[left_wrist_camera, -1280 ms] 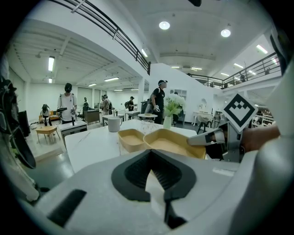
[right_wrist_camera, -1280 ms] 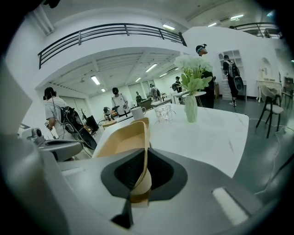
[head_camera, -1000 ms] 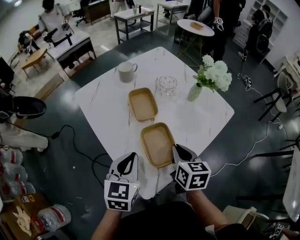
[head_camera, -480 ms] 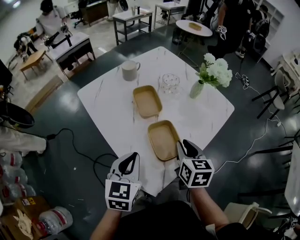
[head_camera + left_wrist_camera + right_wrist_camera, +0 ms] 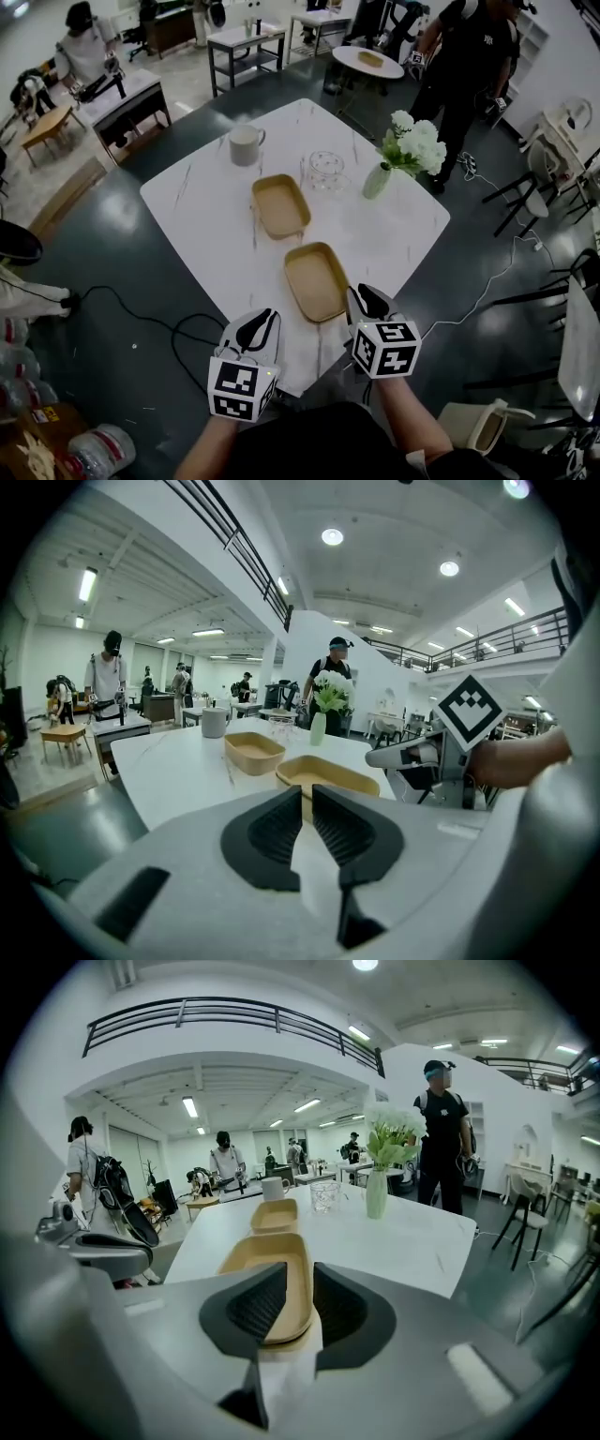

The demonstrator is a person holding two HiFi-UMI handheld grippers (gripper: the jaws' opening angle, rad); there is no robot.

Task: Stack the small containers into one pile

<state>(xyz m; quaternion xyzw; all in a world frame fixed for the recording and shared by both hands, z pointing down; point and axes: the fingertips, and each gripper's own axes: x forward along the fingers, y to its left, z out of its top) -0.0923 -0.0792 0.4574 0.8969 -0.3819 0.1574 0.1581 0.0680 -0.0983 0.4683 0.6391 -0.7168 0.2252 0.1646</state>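
Observation:
Two tan, shallow, empty containers lie on the white marble table [image 5: 394, 239]. The far container [image 5: 280, 205] sits mid-table and the near container [image 5: 316, 281] lies close to the front edge. My right gripper [image 5: 362, 298] is at the near container's right near corner. In the right gripper view its jaws stand narrowly apart with the near container's [image 5: 272, 1265] rim between them. My left gripper [image 5: 259, 328] hovers over the table's front edge, left of the near container [image 5: 323, 772], jaws together and holding nothing.
Behind the containers stand a grey mug [image 5: 245, 145], a clear glass [image 5: 325, 172] and a green vase of white flowers [image 5: 378, 180]. Black cables [image 5: 141, 309] lie on the floor to the left. People and other tables are farther back.
The head view has shifted a little. Both grippers and both containers keep nearly the same places relative to each other.

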